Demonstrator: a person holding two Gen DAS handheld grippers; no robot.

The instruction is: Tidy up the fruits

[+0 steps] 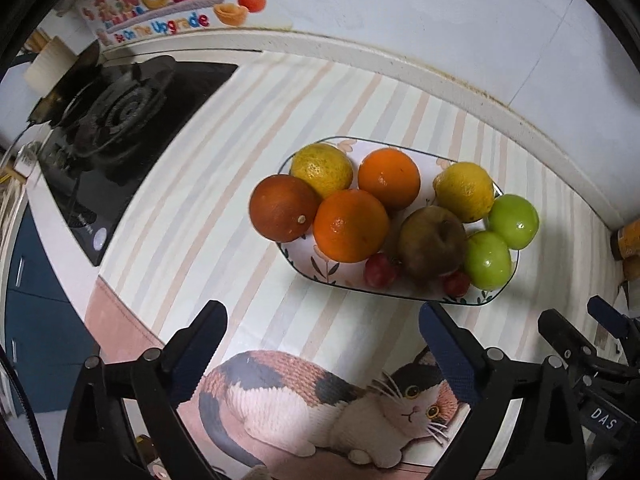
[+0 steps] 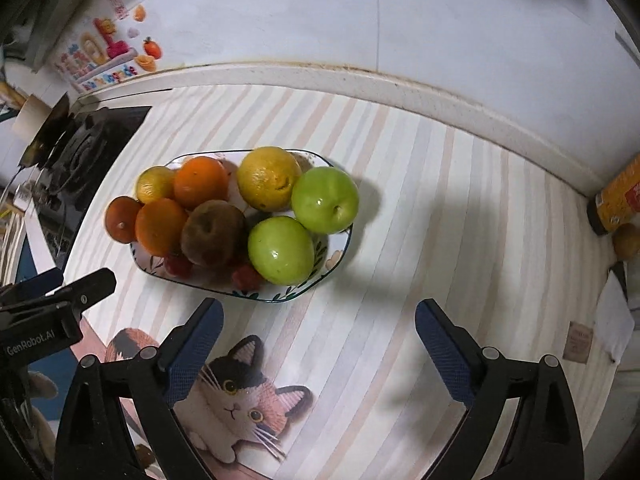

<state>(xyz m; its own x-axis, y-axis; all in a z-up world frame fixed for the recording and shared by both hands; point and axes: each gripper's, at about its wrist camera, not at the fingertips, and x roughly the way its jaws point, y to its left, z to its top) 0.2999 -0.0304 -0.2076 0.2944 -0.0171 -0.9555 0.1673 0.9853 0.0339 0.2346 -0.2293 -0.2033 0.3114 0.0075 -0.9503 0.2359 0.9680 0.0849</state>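
A plate (image 1: 304, 258) piled with oranges (image 1: 350, 226), lemons (image 1: 464, 190), green apples (image 2: 325, 199) and a brown fruit (image 2: 213, 232) sits mid-bench on a striped mat (image 2: 420, 216); left gripper (image 1: 320, 344) and right gripper (image 2: 318, 340) hover near the mat's front edge, fingers spread, empty.

The fruit is hiding most of the plate (image 1: 304, 258), leaving only its rim and a patterned corner showing. The pear (image 1: 432, 240) is covering part of two grapes (image 1: 380, 270), and in the right view the oranges (image 2: 160, 226) are overlapping the dark orange (image 2: 120, 218). The stove (image 1: 120, 120) is running off the left edge, its far side too dark to read. The sticker (image 1: 160, 4) is being cut by the top edge, its small print blurring. The carton (image 2: 618, 200) is being cropped at the right, and the label (image 2: 578, 340) is too small to read.
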